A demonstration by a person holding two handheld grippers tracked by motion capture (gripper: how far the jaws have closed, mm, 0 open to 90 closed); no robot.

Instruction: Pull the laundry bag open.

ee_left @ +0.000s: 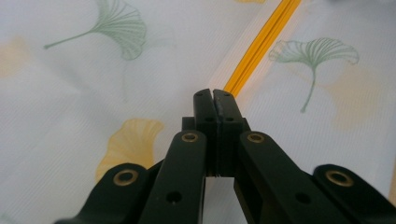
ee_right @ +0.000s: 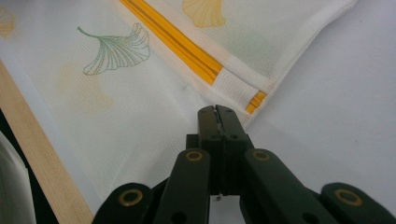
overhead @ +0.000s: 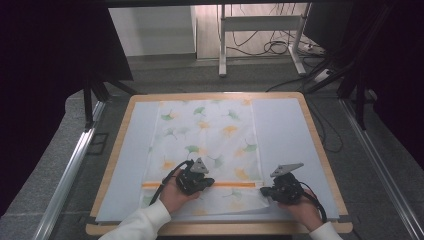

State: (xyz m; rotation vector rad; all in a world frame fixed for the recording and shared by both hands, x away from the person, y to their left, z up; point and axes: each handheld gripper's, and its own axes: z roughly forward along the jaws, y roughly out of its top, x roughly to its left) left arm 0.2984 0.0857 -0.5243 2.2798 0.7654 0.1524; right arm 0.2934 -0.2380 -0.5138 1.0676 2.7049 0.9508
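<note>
Near the table's front edge, the left gripper rests closed on the orange zipper strip of the leaf-printed mesh bag. Beside the bag's right front corner, the right gripper is closed too. Bare pale mat flanks both sides.

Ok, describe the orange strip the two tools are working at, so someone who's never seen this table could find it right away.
Start at the wooden table with its pale blue mat. On the mat lies a white mesh bag printed with green and yellow ginkgo leaves. The orange zipper strip runs straight across the bag near the person's edge, between the left tool and the right tool; it is the only solid, ruler-straight band among scattered leaf prints.
</note>
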